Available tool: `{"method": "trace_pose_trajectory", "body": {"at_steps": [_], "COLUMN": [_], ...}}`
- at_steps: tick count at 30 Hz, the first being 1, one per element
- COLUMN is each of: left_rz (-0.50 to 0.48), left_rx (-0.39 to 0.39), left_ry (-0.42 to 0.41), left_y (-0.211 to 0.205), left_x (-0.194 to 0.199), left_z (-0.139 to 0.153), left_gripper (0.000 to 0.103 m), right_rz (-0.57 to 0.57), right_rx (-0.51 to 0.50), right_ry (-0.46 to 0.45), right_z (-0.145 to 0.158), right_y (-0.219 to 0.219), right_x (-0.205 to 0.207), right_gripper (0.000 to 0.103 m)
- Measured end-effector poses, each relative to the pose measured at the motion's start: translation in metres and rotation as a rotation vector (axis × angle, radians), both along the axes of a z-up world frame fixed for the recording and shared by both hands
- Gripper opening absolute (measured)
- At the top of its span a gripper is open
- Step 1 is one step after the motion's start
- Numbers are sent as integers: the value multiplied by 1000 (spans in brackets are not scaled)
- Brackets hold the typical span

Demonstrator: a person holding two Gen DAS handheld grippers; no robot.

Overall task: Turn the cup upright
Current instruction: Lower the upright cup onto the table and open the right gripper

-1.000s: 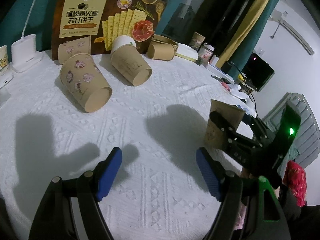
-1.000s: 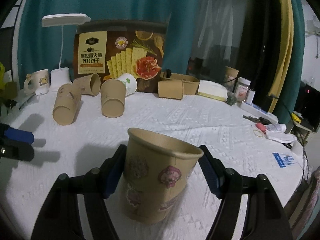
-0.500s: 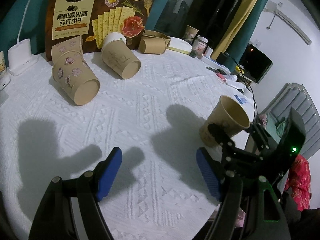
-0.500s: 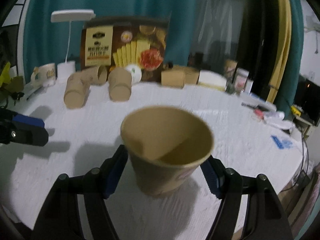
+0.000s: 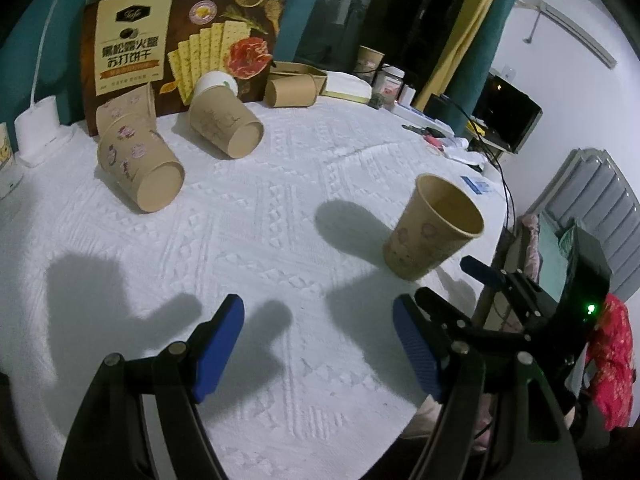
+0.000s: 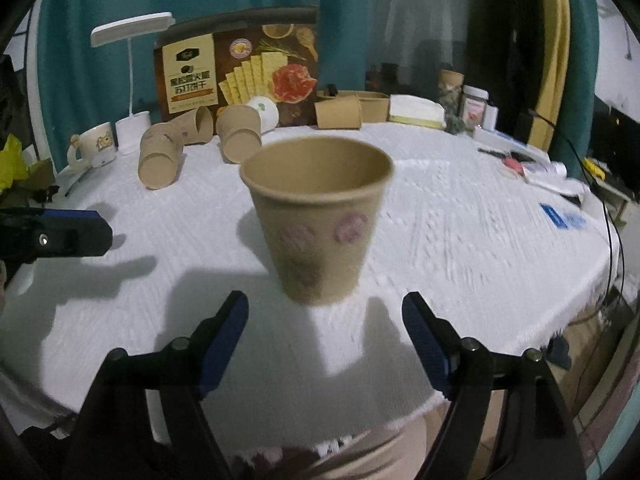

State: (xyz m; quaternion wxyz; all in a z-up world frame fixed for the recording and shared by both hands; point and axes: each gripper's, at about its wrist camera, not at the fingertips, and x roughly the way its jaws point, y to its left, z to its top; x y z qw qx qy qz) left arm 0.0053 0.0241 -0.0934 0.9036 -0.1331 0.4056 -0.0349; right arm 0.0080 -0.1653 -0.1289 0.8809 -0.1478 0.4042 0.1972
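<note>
A brown paper cup with pink stickers (image 6: 318,220) stands upright on the white tablecloth (image 6: 460,240), near the table's right edge in the left wrist view (image 5: 432,228). My right gripper (image 6: 324,332) is open and empty, its blue pads just in front of the cup and apart from it. My left gripper (image 5: 318,344) is open and empty over the cloth, left of the cup. Several more paper cups lie on their sides at the back: a stickered one (image 5: 138,168) and a plain one (image 5: 224,126).
A large cracker box (image 5: 180,56) stands at the back, with a white lamp (image 6: 132,32), a mug (image 6: 94,148), a cardboard tray (image 6: 360,106), jars (image 6: 474,106) and small clutter (image 6: 532,166) on the right. The table edge runs close to the right gripper.
My right gripper has let go of the stickered cup and drawn back; the cup now stands free on the cloth. My left gripper stayed open and shifted slightly.
</note>
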Motion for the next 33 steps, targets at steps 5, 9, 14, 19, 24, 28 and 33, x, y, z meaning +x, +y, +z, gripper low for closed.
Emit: {"method": "trace_pose_trajectory", "body": {"at_steps": [5,9,14,19,24,28,33], "left_rz": [-23,-39,-75,-109,-124,-125,-112], "left_rx": [65,101,127,146,161,191,199], "left_ry": [-15,-41,-73,-102,-179,-268,-364], "left_y": [-16,-28,-41,-52,-60,-64,-63], "left_x": [-1,-3,-5,-4,-7,-13,-21], "left_z": [3,8,18,30,50,70,95], "left_gripper": [77,77,77,77,77,77,81], "right_rz": [-51,-99,-151,-160,-152,-127,-103], "right_rx": [8,22,57,76,100,112,119], "right_ry": [16,24,14,-36,-116,-176,-243], "right_z": [3,10,28,58,96,127,158], "right_y": [-23,-43,-67,-77,-76,-71,-65], "right_x": [-6,-8,-9,-11,-14,-17,-22], "right_gripper": [77,77,77,77,77,77,77]}}
